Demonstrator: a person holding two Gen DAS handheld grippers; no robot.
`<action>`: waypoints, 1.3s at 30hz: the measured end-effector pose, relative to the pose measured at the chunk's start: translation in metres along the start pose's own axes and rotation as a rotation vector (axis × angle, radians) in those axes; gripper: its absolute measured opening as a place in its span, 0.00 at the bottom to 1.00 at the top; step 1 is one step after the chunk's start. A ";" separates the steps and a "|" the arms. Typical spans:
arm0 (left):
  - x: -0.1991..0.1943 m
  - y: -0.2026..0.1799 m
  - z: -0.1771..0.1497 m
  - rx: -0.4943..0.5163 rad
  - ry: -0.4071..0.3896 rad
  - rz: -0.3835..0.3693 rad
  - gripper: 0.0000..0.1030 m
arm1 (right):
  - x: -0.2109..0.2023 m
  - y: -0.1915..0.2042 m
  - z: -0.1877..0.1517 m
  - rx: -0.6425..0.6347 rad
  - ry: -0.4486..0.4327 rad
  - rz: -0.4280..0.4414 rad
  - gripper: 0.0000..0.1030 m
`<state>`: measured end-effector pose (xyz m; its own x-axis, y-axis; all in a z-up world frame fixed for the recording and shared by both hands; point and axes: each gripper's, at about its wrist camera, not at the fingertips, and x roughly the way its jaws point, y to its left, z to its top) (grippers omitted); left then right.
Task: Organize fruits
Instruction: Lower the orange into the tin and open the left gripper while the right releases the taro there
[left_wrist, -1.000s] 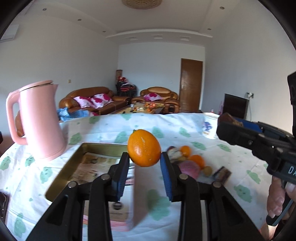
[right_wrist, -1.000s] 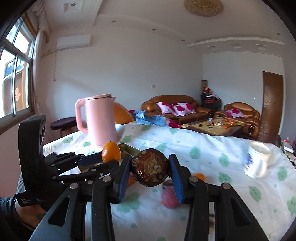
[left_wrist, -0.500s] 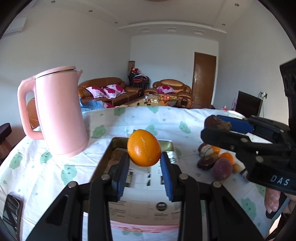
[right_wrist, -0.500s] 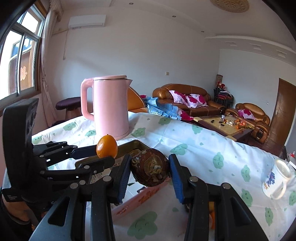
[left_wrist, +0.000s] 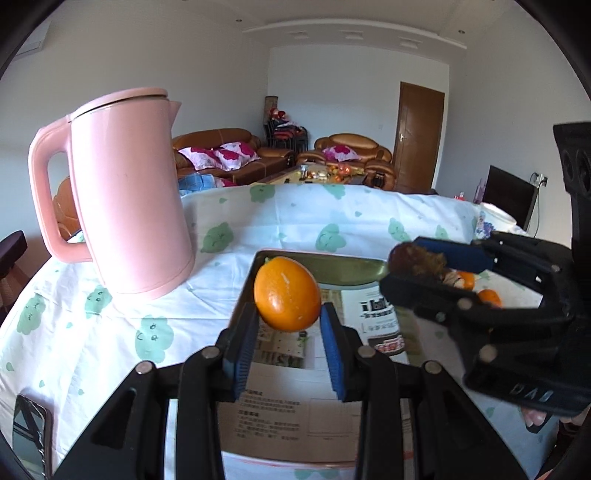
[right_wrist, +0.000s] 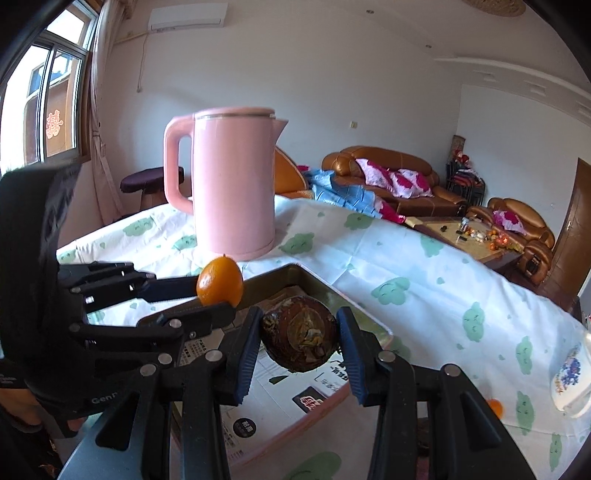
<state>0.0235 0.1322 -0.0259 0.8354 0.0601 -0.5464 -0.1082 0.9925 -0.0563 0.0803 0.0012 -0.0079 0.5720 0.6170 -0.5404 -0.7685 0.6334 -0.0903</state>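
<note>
While both claws are tilted downward above the paper-lined tray (left_wrist: 347, 264) on the bench (left_wrist: 110, 317), an orange fruit (left_wrist: 287, 293) is clamped between the pads of the left claw (left_wrist: 288, 332), and a brown fruit (right_wrist: 300, 338) is gripped by the right claw (right_wrist: 297, 345).

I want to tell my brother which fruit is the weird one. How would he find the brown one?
Find the tall pink plastic kettle on the cloud-print tablecloth, then the shallow metal tray beside it. Above the tray, the right claw grips a round, wrinkled dark-brown fruit; the left claw's fruit is smooth and orange.
</note>
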 end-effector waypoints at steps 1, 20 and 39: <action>0.002 0.001 0.000 0.005 0.006 0.001 0.34 | 0.003 0.000 -0.001 0.001 0.006 0.005 0.42; 0.028 0.011 -0.005 0.044 0.077 0.051 0.34 | 0.038 0.006 -0.010 0.030 0.069 0.040 0.42; 0.032 0.008 -0.010 0.062 0.090 0.075 0.36 | 0.042 0.001 -0.016 0.066 0.094 0.073 0.43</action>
<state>0.0442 0.1409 -0.0526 0.7744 0.1277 -0.6197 -0.1330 0.9904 0.0378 0.0990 0.0203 -0.0442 0.4837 0.6183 -0.6195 -0.7849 0.6196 0.0055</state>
